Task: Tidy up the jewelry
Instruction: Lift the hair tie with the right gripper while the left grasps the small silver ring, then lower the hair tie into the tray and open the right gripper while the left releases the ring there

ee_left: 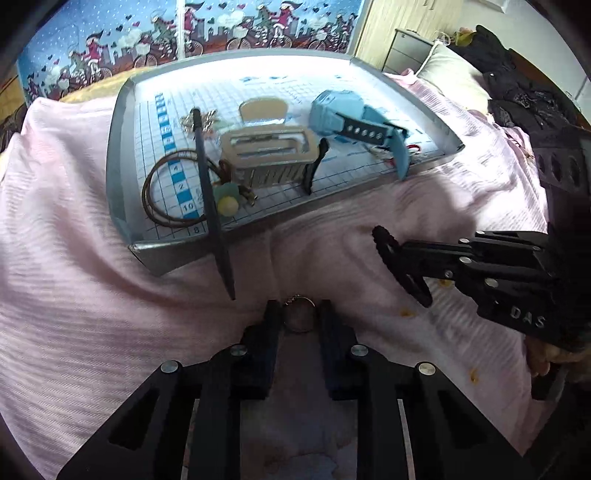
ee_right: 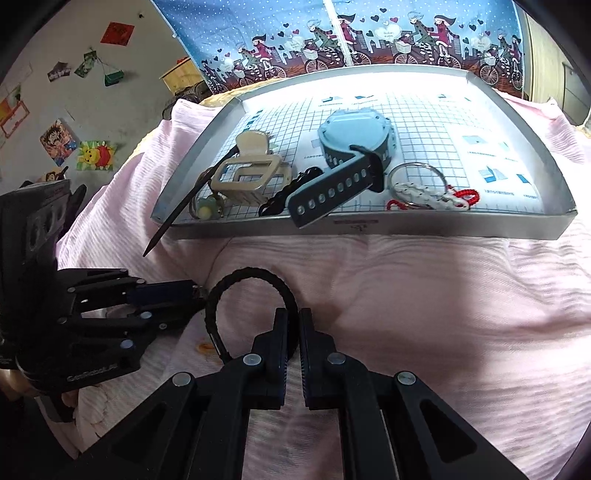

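A grey tray (ee_left: 162, 254) (ee_right: 443, 225) lined with a grid sheet lies on a pink bedspread (ee_left: 74, 295). In it are a blue watch (ee_left: 340, 110) (ee_right: 354, 140), a beige hair claw (ee_left: 269, 155) (ee_right: 247, 177), a brown cord loop with beads (ee_left: 155, 192), a key ring with white braid and red cord (ee_right: 417, 188), and a black hair stick (ee_left: 210, 199) (ee_right: 177, 214) poking over the front rim. In front of the tray, my left gripper (ee_left: 300, 312) (ee_right: 197, 295) is shut on a small metal ring (ee_left: 299, 326). My right gripper (ee_right: 293, 317) is shut on a black braided bracelet (ee_right: 251, 275) (ee_left: 384, 240).
A wavy black hair clip (ee_right: 284, 195) lies beside the claw. Dark clothes (ee_left: 517, 92) and a pillow (ee_left: 450, 70) sit at the bed's right. A patterned blue curtain (ee_right: 369, 33) hangs behind the tray. The bedspread (ee_right: 443, 314) is bare to my right gripper's right.
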Available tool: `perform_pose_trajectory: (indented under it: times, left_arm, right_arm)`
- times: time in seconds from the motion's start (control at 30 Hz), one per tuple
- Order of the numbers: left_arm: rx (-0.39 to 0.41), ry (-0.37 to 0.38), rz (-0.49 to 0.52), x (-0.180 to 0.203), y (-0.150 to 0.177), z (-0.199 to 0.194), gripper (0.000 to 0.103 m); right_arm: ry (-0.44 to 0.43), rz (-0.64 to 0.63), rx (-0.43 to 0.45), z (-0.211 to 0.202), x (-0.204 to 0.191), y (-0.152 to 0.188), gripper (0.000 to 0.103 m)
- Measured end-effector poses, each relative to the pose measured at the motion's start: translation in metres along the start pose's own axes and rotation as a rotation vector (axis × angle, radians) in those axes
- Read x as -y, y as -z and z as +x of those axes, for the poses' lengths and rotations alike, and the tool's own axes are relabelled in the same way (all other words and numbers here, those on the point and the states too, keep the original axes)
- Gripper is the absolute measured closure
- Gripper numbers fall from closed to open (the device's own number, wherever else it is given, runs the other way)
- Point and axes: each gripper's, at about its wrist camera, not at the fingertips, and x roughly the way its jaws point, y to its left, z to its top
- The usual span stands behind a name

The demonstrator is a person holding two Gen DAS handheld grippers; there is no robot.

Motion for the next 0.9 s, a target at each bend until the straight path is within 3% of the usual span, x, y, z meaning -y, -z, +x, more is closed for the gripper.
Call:
perform_pose_trajectory:
  times: [0.23, 0.4, 0.9]
  left_arm:
    - [0.012, 0.035, 0.095, 0.029, 0.007, -0.005, 0.086]
    - [0.023, 0.045, 0.078, 0.032, 0.005, -0.007, 0.086]
    - [0.229, 0.023, 0.03, 0.03, -0.006, -0.045, 0.086]
  right_arm:
    - [-0.002, 0.023, 0.004, -0.004, 0.006, -0.001, 0.097]
    - [-0.012, 0.034, 0.024, -0.015, 0.009, -0.001, 0.097]
    - [-0.032, 0.107, 0.22, -0.065, 0.029, -0.017, 0.097]
